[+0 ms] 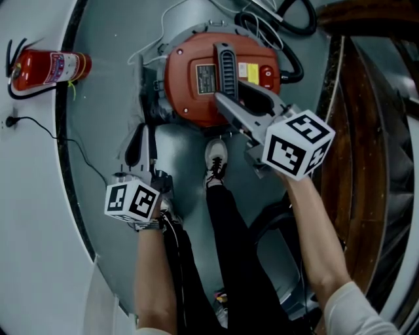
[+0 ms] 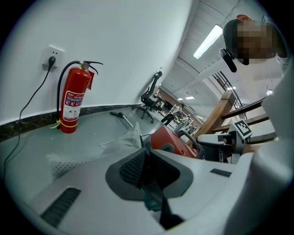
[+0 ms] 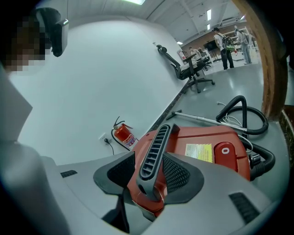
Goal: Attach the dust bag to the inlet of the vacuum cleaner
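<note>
A red vacuum cleaner (image 1: 196, 85) (image 3: 216, 142) (image 2: 172, 140) sits on the grey floor, its black ribbed handle (image 1: 227, 65) (image 3: 154, 156) on top. My right gripper (image 1: 226, 101) (image 3: 149, 172) reaches in from the right, and its jaws are shut on that handle, one pad on each side. The pale, crumpled dust bag (image 2: 124, 140) (image 1: 152, 91) lies against the cleaner's left side. My left gripper (image 1: 145, 137) (image 2: 143, 158) points at it from below with its jaws pressed together on the bag's near edge. The cleaner's inlet is hidden.
A red fire extinguisher (image 1: 49, 67) (image 2: 73, 103) stands by the wall under a socket (image 2: 53, 55). A black hose (image 1: 294, 19) (image 3: 248, 112) and a metal wand (image 3: 202, 119) lie behind the cleaner. Wooden stairs (image 1: 353, 98) stand to the right. The person's shoe (image 1: 216, 157) is just below the cleaner.
</note>
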Available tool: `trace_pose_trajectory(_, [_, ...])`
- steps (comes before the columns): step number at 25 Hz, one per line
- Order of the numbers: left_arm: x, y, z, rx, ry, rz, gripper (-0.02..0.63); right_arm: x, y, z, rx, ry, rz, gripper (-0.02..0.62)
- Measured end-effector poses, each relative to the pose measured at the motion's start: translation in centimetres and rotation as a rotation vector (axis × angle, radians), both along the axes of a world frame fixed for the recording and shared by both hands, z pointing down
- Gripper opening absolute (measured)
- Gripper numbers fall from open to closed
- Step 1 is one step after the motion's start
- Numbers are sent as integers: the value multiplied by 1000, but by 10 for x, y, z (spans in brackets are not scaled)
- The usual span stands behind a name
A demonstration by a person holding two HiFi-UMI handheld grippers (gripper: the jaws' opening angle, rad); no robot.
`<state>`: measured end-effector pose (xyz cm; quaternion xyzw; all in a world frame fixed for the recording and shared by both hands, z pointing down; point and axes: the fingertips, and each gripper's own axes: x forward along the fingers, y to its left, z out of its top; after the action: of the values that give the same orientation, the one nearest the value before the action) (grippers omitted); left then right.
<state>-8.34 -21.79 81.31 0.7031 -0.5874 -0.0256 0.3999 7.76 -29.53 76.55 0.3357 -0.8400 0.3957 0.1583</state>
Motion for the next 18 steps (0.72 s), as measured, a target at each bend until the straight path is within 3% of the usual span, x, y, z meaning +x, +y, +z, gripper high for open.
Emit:
trace_pose_trajectory(5, [3, 0, -1, 5, 11, -2, 23, 0, 0, 1, 4, 16, -22, 184])
trace_pose_trajectory(13, [-5, 2, -3, 3, -55, -13, 31, 4, 0, 3, 45, 72, -39, 184])
trace_pose_trajectory(18, [-10, 6, -6, -12, -98, 38, 29, 14, 8, -1, 46, 102, -20, 184])
